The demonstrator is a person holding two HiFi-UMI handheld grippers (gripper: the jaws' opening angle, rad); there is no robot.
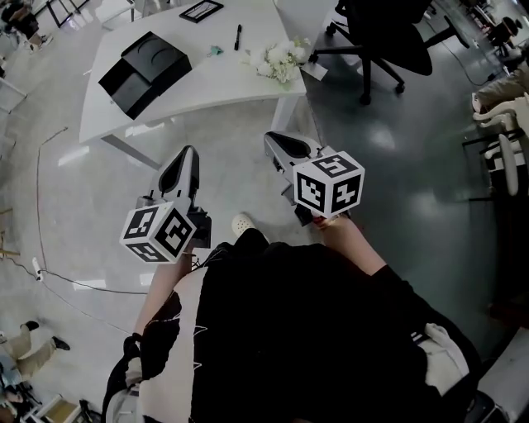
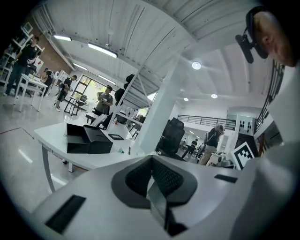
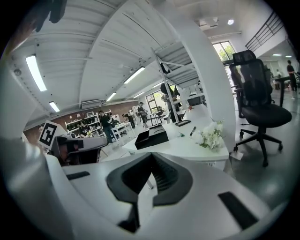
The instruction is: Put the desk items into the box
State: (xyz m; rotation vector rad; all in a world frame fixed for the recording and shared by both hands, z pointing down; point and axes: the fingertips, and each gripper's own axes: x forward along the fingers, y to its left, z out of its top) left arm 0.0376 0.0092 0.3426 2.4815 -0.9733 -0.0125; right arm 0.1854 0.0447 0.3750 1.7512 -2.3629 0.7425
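An open black box [image 1: 145, 70] lies on the white desk [image 1: 207, 87] ahead of me. On the same desk are a black pen [image 1: 238, 37], a small teal item [image 1: 215, 51], a bunch of white flowers [image 1: 281, 59] and a dark flat frame [image 1: 201, 10]. My left gripper [image 1: 183, 159] and right gripper [image 1: 278, 142] hang over the floor, well short of the desk. Both are shut with nothing between the jaws. The left gripper view shows the box [image 2: 86, 139] far off beyond the shut left gripper [image 2: 151, 159]. From the right gripper [image 3: 151, 157] I see the box [image 3: 151, 137], the flowers [image 3: 210, 137] and the pen [image 3: 192, 131].
A black office chair [image 1: 380, 33] stands right of the desk, on grey floor. A cable [image 1: 50, 248] runs over the floor at the left. A white pillar [image 3: 206, 84] rises behind the desk. Several people stand among other desks in the background.
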